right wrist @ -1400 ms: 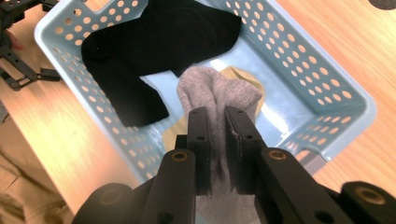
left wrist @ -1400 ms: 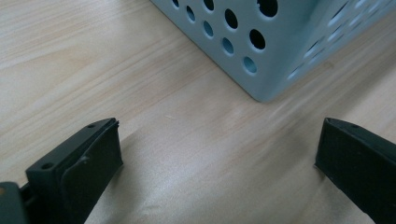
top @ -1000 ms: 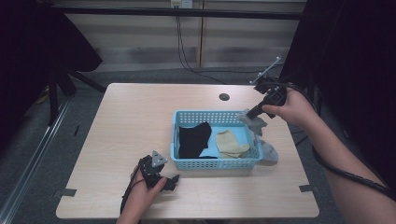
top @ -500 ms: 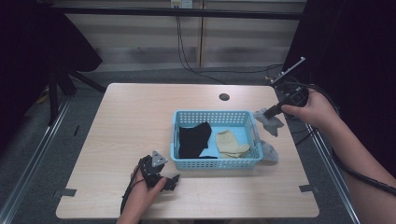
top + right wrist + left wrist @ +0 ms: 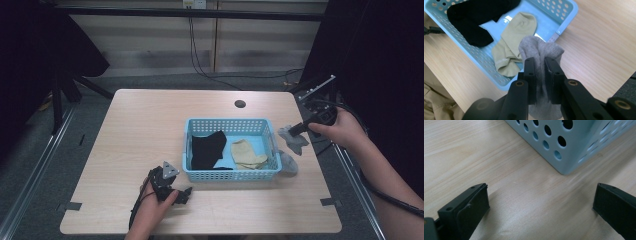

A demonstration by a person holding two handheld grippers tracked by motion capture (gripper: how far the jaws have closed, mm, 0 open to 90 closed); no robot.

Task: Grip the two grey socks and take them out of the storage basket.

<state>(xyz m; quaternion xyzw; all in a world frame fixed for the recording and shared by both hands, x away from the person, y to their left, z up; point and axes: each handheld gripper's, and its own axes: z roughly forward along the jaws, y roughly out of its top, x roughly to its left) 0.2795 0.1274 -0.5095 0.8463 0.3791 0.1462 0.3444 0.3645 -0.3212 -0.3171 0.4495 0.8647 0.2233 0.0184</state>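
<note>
Grey sock point(image 5: 541, 53): soft, light, limp; pinched mid-fold in right claw point(image 5: 541, 65), hanging beside basket point(image 5: 227, 174) over the surface's right edge. Best held at bunched cloth. Left claw point(image 5: 541, 202) released, resting idle.

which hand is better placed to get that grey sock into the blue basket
Right. The right tongs are already shut on the grey sock, just past the blue basket's right wall. The left tongs rest open and empty on the table at the basket's near left corner.
</note>
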